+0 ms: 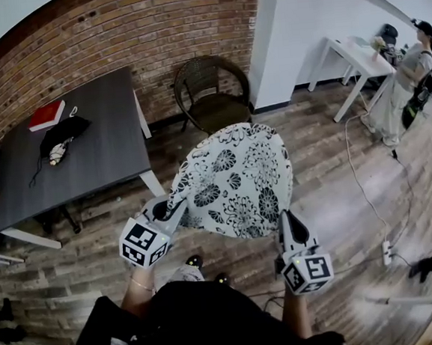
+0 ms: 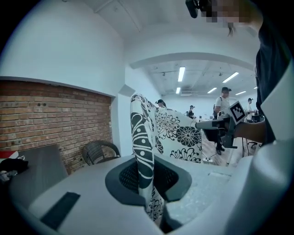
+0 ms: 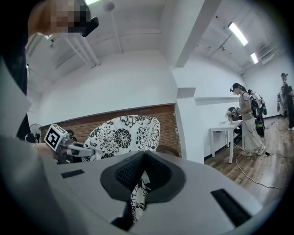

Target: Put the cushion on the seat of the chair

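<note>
White cushion [image 1: 235,181], edges in left gripper [image 1: 169,208], right gripper [image 1: 284,219], chair [image 1: 216,109] well ahead

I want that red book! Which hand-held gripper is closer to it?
Left. The left hand-held gripper grips the cushion edge toward the table holding the red book; the right hand-held gripper grips the opposite edge, farther off.

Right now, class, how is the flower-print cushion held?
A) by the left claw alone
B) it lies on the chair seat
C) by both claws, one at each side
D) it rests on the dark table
C: the head view shows the cushion held up between the left claw and the right claw, and each gripper view shows its fabric pinched between the jaws, short of the chair.
</note>
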Tool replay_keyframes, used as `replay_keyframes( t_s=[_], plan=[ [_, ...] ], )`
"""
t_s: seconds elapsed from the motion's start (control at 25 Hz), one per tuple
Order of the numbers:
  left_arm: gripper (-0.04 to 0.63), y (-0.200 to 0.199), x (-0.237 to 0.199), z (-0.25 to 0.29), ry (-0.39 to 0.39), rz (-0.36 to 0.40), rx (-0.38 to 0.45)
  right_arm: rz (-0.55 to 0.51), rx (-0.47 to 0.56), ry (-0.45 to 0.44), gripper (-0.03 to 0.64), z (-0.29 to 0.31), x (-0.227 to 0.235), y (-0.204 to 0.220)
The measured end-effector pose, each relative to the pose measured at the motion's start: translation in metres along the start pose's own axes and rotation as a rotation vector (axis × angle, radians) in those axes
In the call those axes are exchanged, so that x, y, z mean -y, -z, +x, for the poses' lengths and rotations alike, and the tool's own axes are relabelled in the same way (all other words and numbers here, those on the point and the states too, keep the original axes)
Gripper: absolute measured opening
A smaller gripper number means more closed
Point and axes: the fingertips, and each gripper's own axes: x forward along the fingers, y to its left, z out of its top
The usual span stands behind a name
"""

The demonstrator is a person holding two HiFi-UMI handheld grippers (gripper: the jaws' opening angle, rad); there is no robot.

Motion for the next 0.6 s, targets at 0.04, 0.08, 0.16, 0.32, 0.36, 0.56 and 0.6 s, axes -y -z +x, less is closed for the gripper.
replay_keyframes(
  t_s=[0.04,0.08,0.16,0.32,0.36,0.56,0.6],
  plan=[
    [0.012,0.000,0.000,0.000,0.001,0.000,-0.006,0.004,-0.004,0.000,0.003,0.001,0.000,0.001],
    [0.012,0.001,0.000,0.001,0.002,0.000,-0.011,0.008,-0.007,0.000,0.003,0.001,0.001,0.002],
    [0.012,0.000,0.001,0.001,0.006,-0.003,-0.017,0.014,-0.012,0.004,0.003,0.001,0.004,0.002],
    [0.012,-0.005,0.003,-0.003,0.003,0.003,-0.015,0.028,-0.008,0.001,0.003,-0.002,0.002,0.001],
    [0.012,-0.006,0.002,-0.004,0.002,0.005,-0.013,0.030,-0.007,-0.003,0.003,-0.002,0.001,0.000],
    [0.012,0.001,-0.001,0.004,0.019,-0.008,-0.015,0.030,-0.014,0.007,0.003,-0.002,0.001,0.006],
    [0.012,0.004,-0.001,0.007,0.026,-0.007,-0.015,0.030,-0.014,0.013,0.003,-0.001,0.002,0.008]
  ],
)
